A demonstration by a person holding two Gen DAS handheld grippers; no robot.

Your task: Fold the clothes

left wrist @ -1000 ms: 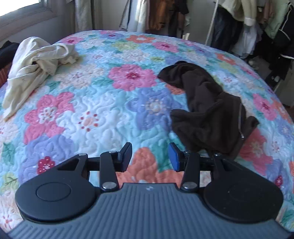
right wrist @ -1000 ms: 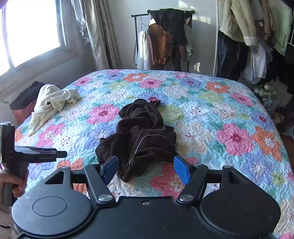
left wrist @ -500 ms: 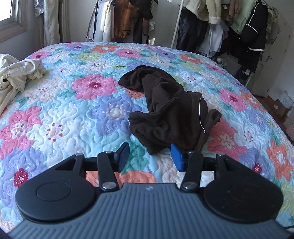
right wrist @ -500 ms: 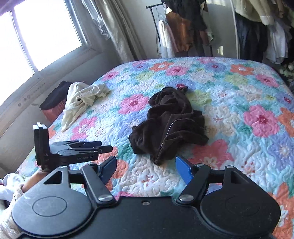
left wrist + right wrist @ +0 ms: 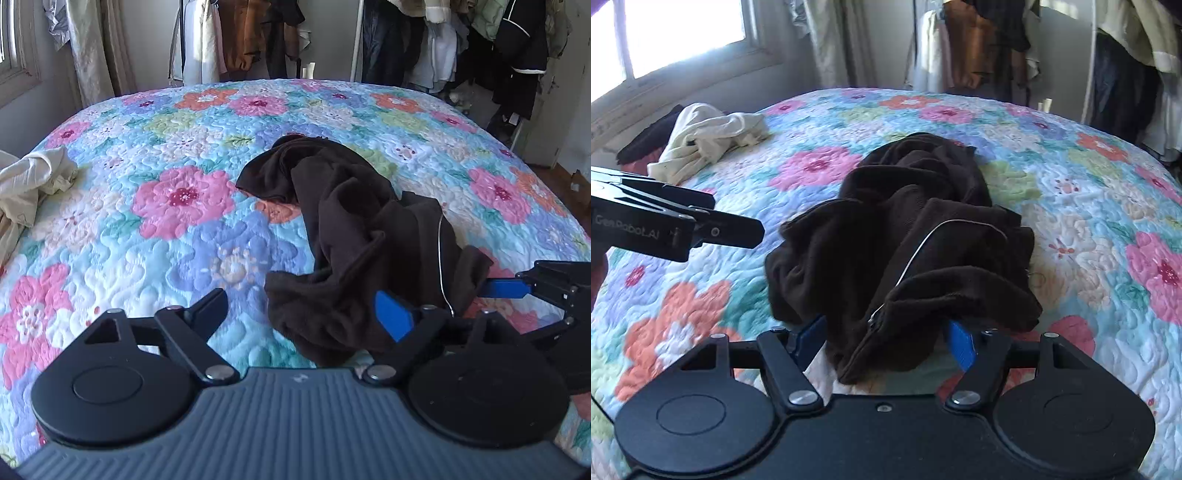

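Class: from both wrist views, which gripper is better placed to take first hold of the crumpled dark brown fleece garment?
Right. The right gripper already straddles the dark brown fleece garment's near zipper edge, open. The left gripper, just opened wide, has only a corner between its fingers.

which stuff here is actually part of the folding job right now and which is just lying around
In the job:
- brown garment, crumpled mid-bed
- right gripper, open around its near edge
- left gripper, jaws just opened wide, at the garment's near corner

Lying about:
- cream garment, bunched near the window side
- hanging clothes behind the bed
- curtain
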